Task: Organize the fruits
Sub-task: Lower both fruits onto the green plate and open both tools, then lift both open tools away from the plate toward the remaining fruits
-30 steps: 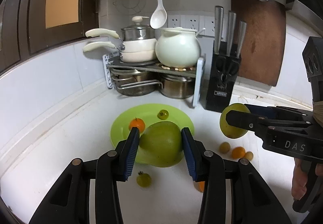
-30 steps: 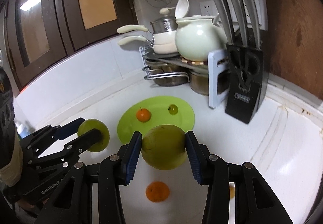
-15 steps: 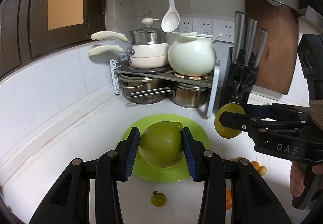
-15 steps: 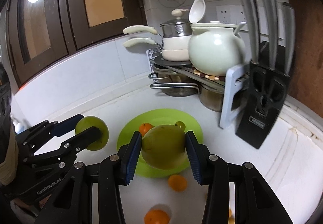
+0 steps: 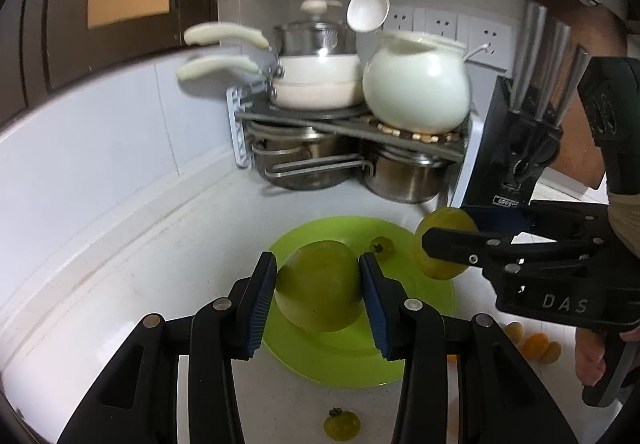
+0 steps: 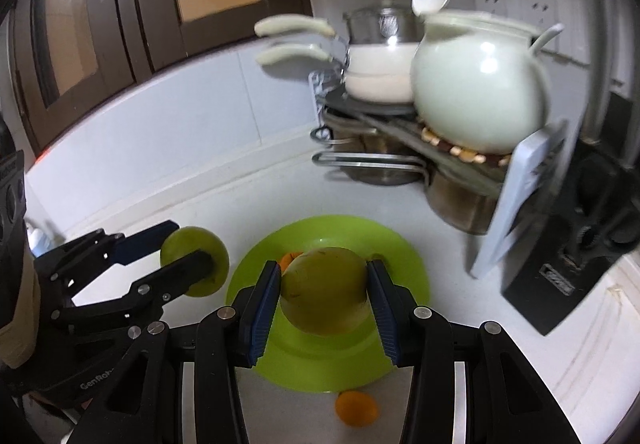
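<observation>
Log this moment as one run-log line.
left gripper: holds green fruit | right gripper: holds green fruit | both above green plate

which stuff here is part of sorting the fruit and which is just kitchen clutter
Part of the job: left gripper holding a green fruit; right gripper holding another green fruit; green plate; small green tomato; orange fruit.

Just lying about: white pot, knife block, hanging spoon.
</observation>
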Demonstrator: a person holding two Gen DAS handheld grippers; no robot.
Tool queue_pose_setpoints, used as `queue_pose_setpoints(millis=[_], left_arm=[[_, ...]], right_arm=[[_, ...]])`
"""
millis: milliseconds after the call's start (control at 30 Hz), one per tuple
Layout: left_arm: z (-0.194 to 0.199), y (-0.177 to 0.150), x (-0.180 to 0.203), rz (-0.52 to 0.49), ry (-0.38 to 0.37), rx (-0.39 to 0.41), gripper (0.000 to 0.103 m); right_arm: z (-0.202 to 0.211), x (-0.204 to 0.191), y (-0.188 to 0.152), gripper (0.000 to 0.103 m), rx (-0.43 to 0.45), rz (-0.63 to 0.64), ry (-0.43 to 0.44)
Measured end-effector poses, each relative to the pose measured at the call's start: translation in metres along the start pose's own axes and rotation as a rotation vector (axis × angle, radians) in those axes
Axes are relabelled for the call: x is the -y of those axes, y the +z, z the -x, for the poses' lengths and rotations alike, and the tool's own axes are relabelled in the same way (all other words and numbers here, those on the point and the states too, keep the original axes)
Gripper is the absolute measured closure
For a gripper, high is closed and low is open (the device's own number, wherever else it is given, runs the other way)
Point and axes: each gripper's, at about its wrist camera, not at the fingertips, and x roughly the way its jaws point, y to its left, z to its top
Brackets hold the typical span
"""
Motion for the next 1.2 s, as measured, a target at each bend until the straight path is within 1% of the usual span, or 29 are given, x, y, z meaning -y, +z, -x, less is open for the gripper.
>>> queue_pose_setpoints(millis=[200, 367, 467, 600, 733, 800, 833, 867, 967, 1067, 1200], left_arm=[[-0.032, -0.003, -0.007, 0.013, -0.047, -0.089, 0.061], [-0.060, -0.005, -0.009, 0.027, -0.076, -0.167, 0.061], [-0.070, -0.007, -0.008, 0.036, -0.086, -0.208, 0.061], [-0.080, -0.008, -0.008, 0.035, -0.096, -0.240, 0.061], [-0.089, -0.010, -0.007, 0.030, -0.102, -0.266, 0.061], [-0.091, -0.011, -0.008, 0.032, -0.103, -0.276, 0.061], [-0.091, -0.011, -0.008, 0.033, -0.104, -0.276, 0.061], [-0.091, -0.011, -0.008, 0.030, -0.106, -0.274, 0.061], [-0.090, -0.010, -0.008, 0.030, -0.102, -0.273, 0.061], [-0.083, -0.006, -0.008, 0.027, -0.085, -0.242, 0.061], [-0.072, 0.000, -0.010, 0.033, -0.081, -0.217, 0.056]], right_arm=[[-0.036, 0.009, 0.002, 0.058, -0.098, 0.002, 0.012], [-0.056, 0.015, 0.005, 0.058, -0.147, 0.016, 0.001], [-0.067, 0.019, 0.005, 0.058, -0.183, 0.027, -0.001], [-0.078, 0.022, 0.003, 0.058, -0.226, 0.026, 0.009], [-0.085, 0.023, 0.001, 0.058, -0.251, 0.024, 0.012], [-0.087, 0.023, 0.000, 0.059, -0.262, 0.019, 0.017], [-0.087, 0.023, 0.000, 0.066, -0.260, 0.018, 0.018], [-0.086, 0.023, 0.001, 0.067, -0.259, 0.021, 0.020], [-0.084, 0.019, 0.006, 0.067, -0.248, 0.040, 0.015], [-0.079, 0.017, 0.010, 0.067, -0.228, 0.044, 0.016], [-0.072, 0.017, 0.010, 0.067, -0.218, 0.046, 0.010]])
